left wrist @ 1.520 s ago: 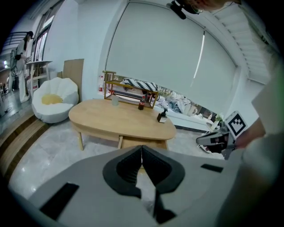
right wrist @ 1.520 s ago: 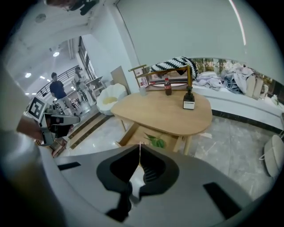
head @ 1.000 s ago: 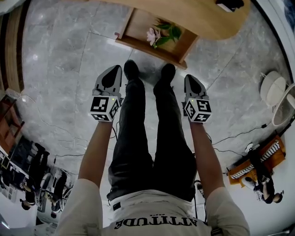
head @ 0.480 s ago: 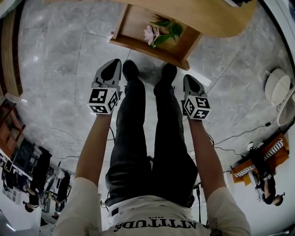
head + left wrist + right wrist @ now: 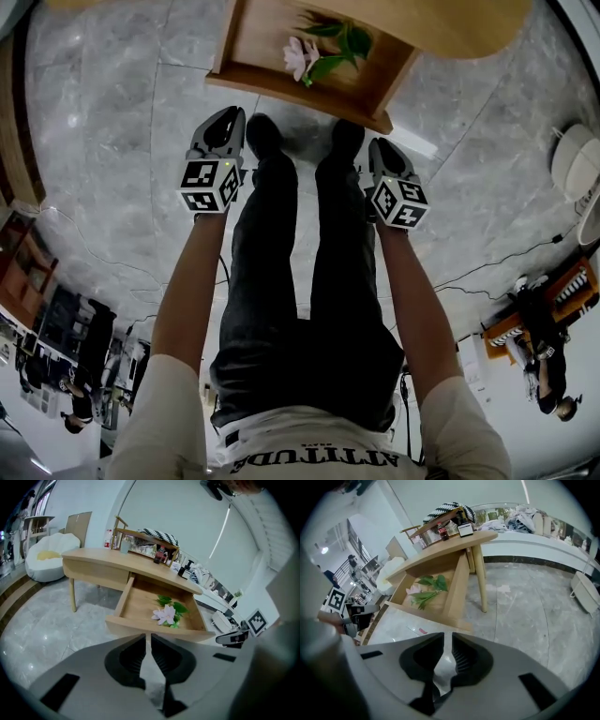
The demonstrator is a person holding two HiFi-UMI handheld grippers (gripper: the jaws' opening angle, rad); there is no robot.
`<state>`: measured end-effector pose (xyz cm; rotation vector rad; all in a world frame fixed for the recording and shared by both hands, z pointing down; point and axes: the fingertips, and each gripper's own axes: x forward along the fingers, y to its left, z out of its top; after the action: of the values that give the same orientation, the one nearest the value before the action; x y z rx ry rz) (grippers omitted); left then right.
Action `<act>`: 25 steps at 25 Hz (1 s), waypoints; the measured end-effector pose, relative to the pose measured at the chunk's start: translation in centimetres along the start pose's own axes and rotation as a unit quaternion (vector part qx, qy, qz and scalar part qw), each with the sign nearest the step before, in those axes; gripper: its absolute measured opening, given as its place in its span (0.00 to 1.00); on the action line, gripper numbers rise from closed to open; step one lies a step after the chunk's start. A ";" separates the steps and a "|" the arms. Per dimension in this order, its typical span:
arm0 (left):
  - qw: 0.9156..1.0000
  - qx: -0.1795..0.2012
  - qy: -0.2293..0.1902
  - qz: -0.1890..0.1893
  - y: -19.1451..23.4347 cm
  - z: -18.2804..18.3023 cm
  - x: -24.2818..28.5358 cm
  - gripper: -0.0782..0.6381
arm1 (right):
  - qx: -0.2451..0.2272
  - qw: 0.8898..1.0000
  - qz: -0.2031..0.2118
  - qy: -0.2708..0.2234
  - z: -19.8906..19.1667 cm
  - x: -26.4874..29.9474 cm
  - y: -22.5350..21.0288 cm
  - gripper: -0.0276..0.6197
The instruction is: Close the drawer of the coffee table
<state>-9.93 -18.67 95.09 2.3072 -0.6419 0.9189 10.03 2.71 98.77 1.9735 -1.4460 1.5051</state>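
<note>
The coffee table's wooden drawer (image 5: 300, 94) stands pulled out, with a pink flower on green leaves (image 5: 298, 58) lying inside. Its front panel (image 5: 154, 629) is just beyond my left gripper (image 5: 148, 637), whose jaws are shut with nothing between them. In the head view, that gripper (image 5: 228, 114) hangs short of the drawer's left front corner. My right gripper (image 5: 382, 146) is near the right front corner. Its jaws (image 5: 448, 637) are opening, empty, and the drawer (image 5: 440, 602) lies ahead of them. Neither gripper touches the drawer.
The light wooden table top (image 5: 93, 555) carries a tray of bottles (image 5: 145, 543). A table leg (image 5: 480, 578) stands right of the drawer. A white beanbag (image 5: 47, 555) sits at the far left. The person's legs and shoes (image 5: 281, 234) are between the grippers. Cables (image 5: 487, 272) cross the marble floor.
Both grippers have sunk and come closer to the drawer's front. The drawer now fills more of the top of the head view.
</note>
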 end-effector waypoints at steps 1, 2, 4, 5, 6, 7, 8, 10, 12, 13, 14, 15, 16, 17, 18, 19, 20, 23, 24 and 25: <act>1.000 -0.004 0.002 -0.002 0.2 -0.3 0.3 0.15 | 0.005 1.000 -0.001 -0.001 -0.2 0.3 0.1 0.15; 1.000 -0.006 0.005 -0.003 0.4 -0.6 0.6 0.17 | 0.010 1.000 -0.002 -0.003 -0.3 0.6 0.2 0.15; 1.000 -0.007 0.010 -0.002 0.9 -1.0 1.3 0.24 | 0.018 1.000 -0.003 -0.006 -0.5 1.2 0.4 0.16; 1.000 -0.007 0.012 0.000 1.2 -1.2 1.6 0.24 | 0.021 1.000 -0.004 -0.009 -0.4 1.6 0.5 0.17; 1.000 -0.008 0.014 0.001 1.5 -1.3 2.0 0.25 | 0.024 1.000 -0.006 -0.011 -0.4 2.0 0.6 0.17; 1.000 -0.010 0.015 0.002 1.7 -1.4 2.3 0.26 | 0.026 1.000 -0.008 -0.013 -0.4 2.3 0.7 0.18; 1.000 -0.013 0.017 0.003 1.9 -1.6 2.6 0.27 | 0.030 0.999 -0.010 -0.015 -0.4 2.7 0.8 0.19; 1.000 -0.020 0.022 0.004 2.3 -1.8 3.2 0.32 | 0.041 0.999 -0.020 -0.019 -0.6 3.3 0.6 0.21; 0.999 -0.025 0.024 0.006 2.5 -1.7 3.9 0.34 | 0.058 0.998 -0.030 -0.027 -0.6 3.7 0.2 0.22; 0.999 -0.027 0.022 0.006 2.5 -1.5 4.3 0.35 | 0.066 0.997 -0.032 -0.031 -0.5 3.8 0.1 0.22; 0.999 -0.029 0.020 0.006 2.5 -1.3 4.5 0.35 | 0.071 0.996 -0.034 -0.035 -0.3 3.9 0.1 0.23; 0.999 -0.030 0.018 0.005 2.5 -1.1 4.7 0.36 | 0.072 0.996 -0.034 -0.039 -0.3 4.0 0.2 0.23; 0.999 -0.030 0.018 0.004 2.6 -1.1 4.9 0.36 | 0.072 0.996 -0.034 -0.042 -0.2 4.1 0.3 0.23; 0.999 -0.028 0.019 0.004 2.6 -1.1 5.0 0.36 | 0.072 0.996 -0.036 -0.046 -0.1 4.2 0.4 0.23; 0.999 -0.025 0.020 0.004 2.6 -1.0 5.0 0.36 | 0.073 0.995 -0.038 -0.049 0.1 4.2 0.4 0.23; 1.000 -0.021 0.021 0.005 2.5 -1.0 5.0 0.36 | 0.076 0.995 -0.041 -0.053 0.3 4.1 0.4 0.24; 1.000 -0.015 0.024 0.006 2.5 -1.0 5.0 0.36 | 0.082 0.994 -0.044 -0.056 0.4 4.0 0.4 0.24; 0.999 0.000 0.034 0.006 2.3 -0.9 4.9 0.36 | 0.092 0.993 -0.050 -0.060 0.5 3.8 0.6 0.27; 0.999 0.003 0.038 0.005 2.2 -0.8 4.9 0.36 | 0.093 0.992 -0.053 -0.060 0.5 3.7 0.7 0.28; 0.999 0.007 0.042 0.004 2.2 -0.8 5.0 0.35 | 0.095 0.992 -0.055 -0.059 0.6 3.8 0.7 0.28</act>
<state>-8.42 -20.83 99.90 2.2660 -0.6111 1.0214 9.69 -0.07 101.44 2.2487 -1.2534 1.5512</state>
